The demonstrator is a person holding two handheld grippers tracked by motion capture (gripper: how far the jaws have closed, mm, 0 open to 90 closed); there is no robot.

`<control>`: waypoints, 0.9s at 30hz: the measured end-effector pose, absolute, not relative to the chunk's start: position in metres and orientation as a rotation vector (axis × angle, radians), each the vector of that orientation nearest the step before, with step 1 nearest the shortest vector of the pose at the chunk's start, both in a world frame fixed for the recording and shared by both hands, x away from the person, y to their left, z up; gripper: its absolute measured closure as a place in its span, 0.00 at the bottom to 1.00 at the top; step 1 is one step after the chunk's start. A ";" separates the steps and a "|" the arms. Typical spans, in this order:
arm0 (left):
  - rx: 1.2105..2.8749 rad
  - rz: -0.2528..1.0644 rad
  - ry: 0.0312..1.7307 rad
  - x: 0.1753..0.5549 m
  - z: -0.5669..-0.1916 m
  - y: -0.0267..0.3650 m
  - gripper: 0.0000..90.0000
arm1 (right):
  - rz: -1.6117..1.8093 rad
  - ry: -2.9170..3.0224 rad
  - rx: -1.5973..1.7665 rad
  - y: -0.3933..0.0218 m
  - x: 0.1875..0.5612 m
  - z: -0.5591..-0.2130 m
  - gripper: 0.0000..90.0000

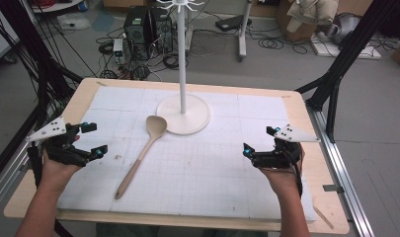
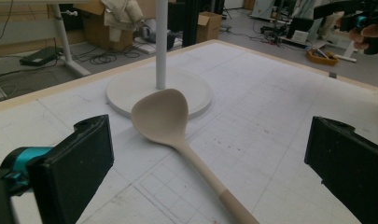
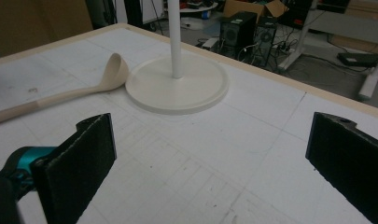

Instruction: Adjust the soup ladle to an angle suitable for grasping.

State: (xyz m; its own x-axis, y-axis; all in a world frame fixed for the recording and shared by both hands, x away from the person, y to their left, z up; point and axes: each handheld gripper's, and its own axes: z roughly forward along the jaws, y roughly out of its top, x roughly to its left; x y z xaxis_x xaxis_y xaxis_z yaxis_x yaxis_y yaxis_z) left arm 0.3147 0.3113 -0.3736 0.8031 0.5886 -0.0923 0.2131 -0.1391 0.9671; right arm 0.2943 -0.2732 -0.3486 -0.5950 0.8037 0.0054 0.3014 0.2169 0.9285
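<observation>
The wooden spoon (image 1: 140,154) lies flat on the worktop (image 1: 197,173), its bowl just beside the round base of the white stand (image 1: 183,112), its handle running back toward the person's edge. The left gripper (image 1: 91,139) is held near the worktop's left edge, jaws spread, nothing between them. The right gripper (image 1: 259,140) is held near the right edge, jaws likewise spread and empty, well apart from the spoon. Bare gridded surface lies between each gripper and the spoon. Computer towers (image 1: 147,24) and cables sit on the floor beyond.
</observation>
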 end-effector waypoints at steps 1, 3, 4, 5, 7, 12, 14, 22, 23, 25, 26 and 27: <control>1.712 0.365 0.630 0.315 -0.374 0.311 0.02 | 1.366 2.011 1.018 -0.273 0.294 -0.349 0.00; 1.714 0.369 0.628 0.315 -0.374 0.311 0.02 | 1.372 2.009 1.015 -0.273 0.294 -0.350 0.00; 1.717 0.371 0.625 0.315 -0.374 0.311 0.02 | 1.363 2.018 1.021 -0.274 0.294 -0.351 0.00; 1.718 0.373 0.622 0.316 -0.374 0.311 0.02 | 1.353 2.023 1.020 -0.274 0.294 -0.352 0.00; 1.722 0.373 0.624 0.316 -0.375 0.310 0.02 | 1.348 2.022 1.017 -0.274 0.294 -0.351 0.00; 1.734 0.354 0.619 0.320 -0.377 0.306 0.02 | 1.338 2.020 1.023 -0.275 0.293 -0.350 0.00; 1.751 0.343 0.612 0.322 -0.377 0.302 0.02 | 1.346 2.017 1.030 -0.275 0.292 -0.351 0.00; 1.826 0.325 0.571 0.326 -0.375 0.283 0.02 | 1.333 2.040 1.022 -0.270 0.292 -0.354 0.00; 1.828 0.323 0.565 0.327 -0.374 0.281 0.02 | 1.330 2.041 1.017 -0.269 0.292 -0.354 0.00; 1.839 0.322 0.566 0.329 -0.374 0.274 0.02 | 1.331 2.041 1.013 -0.268 0.292 -0.355 0.00; 1.854 0.322 0.566 0.330 -0.375 0.271 0.02 | 1.330 2.044 1.013 -0.268 0.292 -0.355 0.00; 1.875 0.321 0.572 0.331 -0.376 0.268 0.02 | 1.330 2.044 1.013 -0.268 0.292 -0.355 0.00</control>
